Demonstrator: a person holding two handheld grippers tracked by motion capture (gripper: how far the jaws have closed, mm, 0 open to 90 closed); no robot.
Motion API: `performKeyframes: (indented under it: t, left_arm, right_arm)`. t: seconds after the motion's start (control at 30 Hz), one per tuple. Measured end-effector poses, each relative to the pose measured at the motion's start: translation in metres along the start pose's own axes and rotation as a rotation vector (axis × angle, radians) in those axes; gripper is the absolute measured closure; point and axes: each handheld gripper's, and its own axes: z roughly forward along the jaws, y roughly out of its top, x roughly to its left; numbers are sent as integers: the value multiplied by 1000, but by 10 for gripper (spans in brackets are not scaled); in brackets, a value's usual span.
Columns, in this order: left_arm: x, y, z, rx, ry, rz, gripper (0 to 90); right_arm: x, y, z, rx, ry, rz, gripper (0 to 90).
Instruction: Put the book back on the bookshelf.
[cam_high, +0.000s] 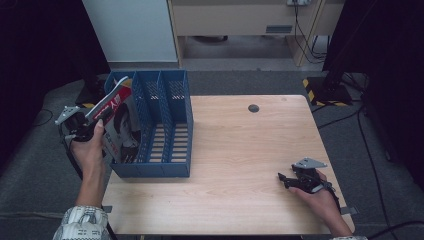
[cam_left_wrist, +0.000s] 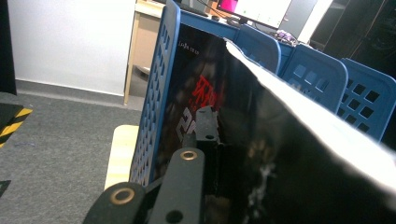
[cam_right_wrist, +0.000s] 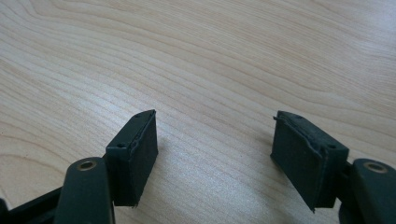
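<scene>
Two black jaws of the right gripper (cam_right_wrist: 215, 154) rise closest to the lens in the right gripper view, spread wide apart with nothing but bare wood grain between them — released, gripping nothing. From above, that right gripper (cam_high: 283, 178) rests low on the surface (cam_high: 240, 165) near its right front corner, the person's hand wrapped over it, jaws pointing left across the wood.

Over to the left gripper (cam_high: 102, 116) now: it sits at the far left, off the edge of the surface, and it is clenched on the magazine (cam_high: 120, 125). In the left gripper view the jaws are pressed together on the magazine (cam_left_wrist: 243, 154), right at its dark glossy cover, with red lettering just beyond the tips and the pale page edges slanting off to the right.

Outward from that grip, the magazine stands tilted in the leftmost compartment of the blue file rack (cam_high: 167, 125), its upper end leaning out to the left over the rack's outer wall, its lower end down inside. In the left gripper view, the perforated wall of the file rack (cam_left_wrist: 156, 107) stands just left of the cover, with more dividers behind. The rack itself stands on the left part of the surface, well apart from the right gripper. A small dark round spot (cam_high: 253, 108) marks the wood near the far edge.
</scene>
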Motion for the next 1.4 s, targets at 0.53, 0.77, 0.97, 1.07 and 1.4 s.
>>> performKeyframes:
  t: [0.53, 0.77, 0.97, 1.07, 1.4]
  left_arm:
    - [0, 1, -3, 12, 8, 2, 842]
    - [1, 1, -3, 16, 15, 1, 842]
    - [-1, 4, -4, 36, 35, 5, 840]
    - [-1, 5, -5, 52, 46, 6, 835]
    - [-4, 11, -5, 115, 71, 29, 811]
  right_arm:
    - [0, 0, 0, 0, 2, -3, 314]
    - [0, 0, 0, 2, 3, -4, 314]
    - [0, 0, 0, 2, 2, -5, 314]
    - [0, 0, 0, 1, 2, -6, 313]
    - [1, 0, 0, 2, 4, -5, 313]
